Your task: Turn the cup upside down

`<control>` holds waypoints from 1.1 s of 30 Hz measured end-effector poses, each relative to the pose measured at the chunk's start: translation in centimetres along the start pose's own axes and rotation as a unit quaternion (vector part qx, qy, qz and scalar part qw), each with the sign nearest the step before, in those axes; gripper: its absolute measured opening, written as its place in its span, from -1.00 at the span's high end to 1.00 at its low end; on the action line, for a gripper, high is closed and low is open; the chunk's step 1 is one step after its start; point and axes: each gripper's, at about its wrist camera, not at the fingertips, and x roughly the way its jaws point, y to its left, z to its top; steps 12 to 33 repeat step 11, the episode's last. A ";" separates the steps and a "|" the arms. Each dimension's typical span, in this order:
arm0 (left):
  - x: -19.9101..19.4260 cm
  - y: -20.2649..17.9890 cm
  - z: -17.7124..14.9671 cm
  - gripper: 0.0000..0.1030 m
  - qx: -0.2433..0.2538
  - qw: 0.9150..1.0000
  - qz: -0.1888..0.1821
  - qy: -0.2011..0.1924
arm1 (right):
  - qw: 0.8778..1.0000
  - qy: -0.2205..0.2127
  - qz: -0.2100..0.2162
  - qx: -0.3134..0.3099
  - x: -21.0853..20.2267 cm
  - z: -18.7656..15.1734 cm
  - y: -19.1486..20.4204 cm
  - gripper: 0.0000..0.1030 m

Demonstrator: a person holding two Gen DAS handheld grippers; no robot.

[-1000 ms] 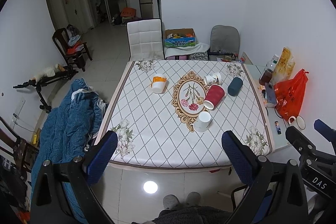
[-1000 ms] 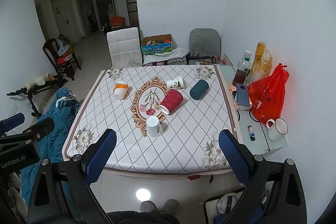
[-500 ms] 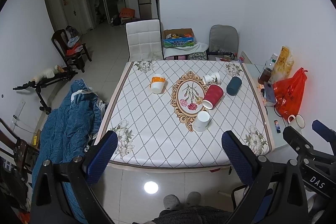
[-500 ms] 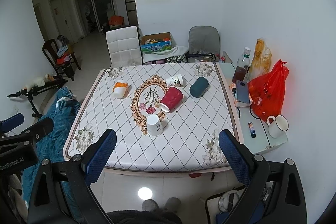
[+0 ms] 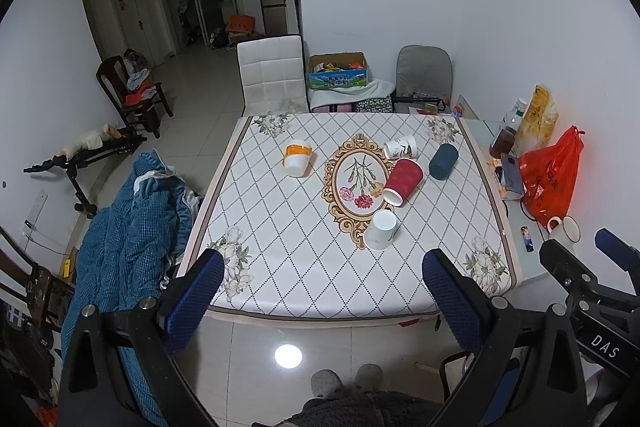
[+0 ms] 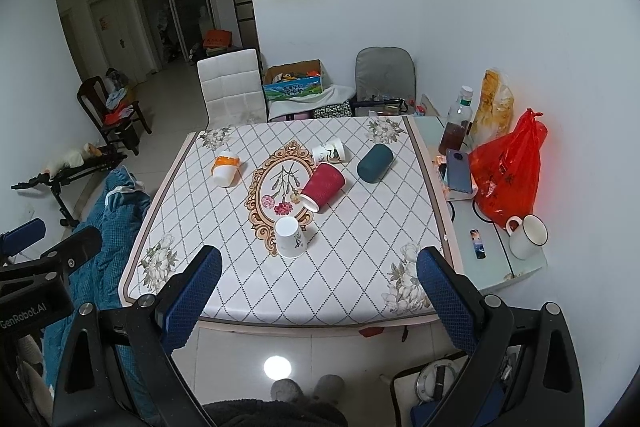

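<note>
Several cups sit on the patterned table (image 5: 280,267). A white cup (image 5: 381,230) (image 6: 291,237) stands upside down near the front. A red cup (image 5: 402,181) (image 6: 322,187), a dark teal cup (image 5: 443,161) (image 6: 375,163) and a white printed cup (image 5: 400,147) (image 6: 329,152) lie on their sides. A white cup with an orange band (image 5: 297,158) (image 6: 225,167) is at the left. My left gripper (image 5: 322,301) and right gripper (image 6: 318,297) are open and empty, held back above the floor before the table's front edge.
A side table (image 6: 492,247) at the right holds a red bag (image 6: 508,171), a mug (image 6: 526,235), a phone and a bottle. A blue blanket (image 5: 128,235) lies left of the table. A white chair (image 5: 270,75) stands behind it.
Both views have shifted slightly; the table sits a little further off and higher. No cup has moved and both grippers stay open.
</note>
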 end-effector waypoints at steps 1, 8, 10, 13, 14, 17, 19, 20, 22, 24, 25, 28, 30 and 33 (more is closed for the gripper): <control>0.0 0.0 0.0 -0.97 0.000 1.000 0.000 0.000 | 1.000 0.000 0.000 0.001 0.0 -0.2 0.0 -0.94; -0.1 -0.3 -0.2 -0.97 0.002 1.000 0.000 -0.001 | 1.000 0.001 -0.001 0.004 0.1 -0.1 0.1 -0.94; -0.2 -0.4 -0.5 -0.97 0.004 1.000 0.000 -0.002 | 1.000 0.001 -0.001 0.005 0.1 0.0 0.1 -0.94; -0.3 -0.4 -0.5 -0.97 0.004 1.000 0.000 -0.002 | 1.000 0.001 -0.001 0.005 0.1 0.0 0.0 -0.94; -0.3 -0.4 -0.5 -0.97 0.004 1.000 0.000 -0.002 | 1.000 0.001 -0.001 0.005 0.1 0.0 0.0 -0.94; -0.3 -0.4 -0.5 -0.97 0.004 1.000 0.000 -0.002 | 1.000 0.001 -0.001 0.005 0.1 0.0 0.0 -0.94; -0.3 -0.4 -0.5 -0.97 0.004 1.000 0.000 -0.002 | 1.000 0.001 -0.001 0.005 0.1 0.0 0.0 -0.94; -0.3 -0.4 -0.5 -0.97 0.004 1.000 0.000 -0.002 | 1.000 0.001 -0.001 0.005 0.1 0.0 0.0 -0.94; -0.3 -0.4 -0.5 -0.97 0.004 1.000 0.000 -0.002 | 1.000 0.001 -0.001 0.005 0.1 0.0 0.0 -0.94; -0.3 -0.4 -0.5 -0.97 0.004 1.000 0.000 -0.002 | 1.000 0.001 -0.001 0.005 0.1 0.0 0.0 -0.94; -0.3 -0.4 -0.5 -0.97 0.004 1.000 0.000 -0.002 | 1.000 0.001 -0.001 0.005 0.1 0.0 0.0 -0.94; -0.3 -0.4 -0.5 -0.97 0.004 1.000 0.000 -0.002 | 1.000 0.001 -0.001 0.005 0.1 0.0 0.0 -0.94; -0.3 -0.4 -0.5 -0.97 0.004 1.000 0.000 -0.002 | 1.000 0.001 -0.001 0.005 0.1 0.0 0.0 -0.94; -0.3 -0.4 -0.5 -0.97 0.004 1.000 0.000 -0.002 | 1.000 0.001 -0.001 0.005 0.1 0.0 0.0 -0.94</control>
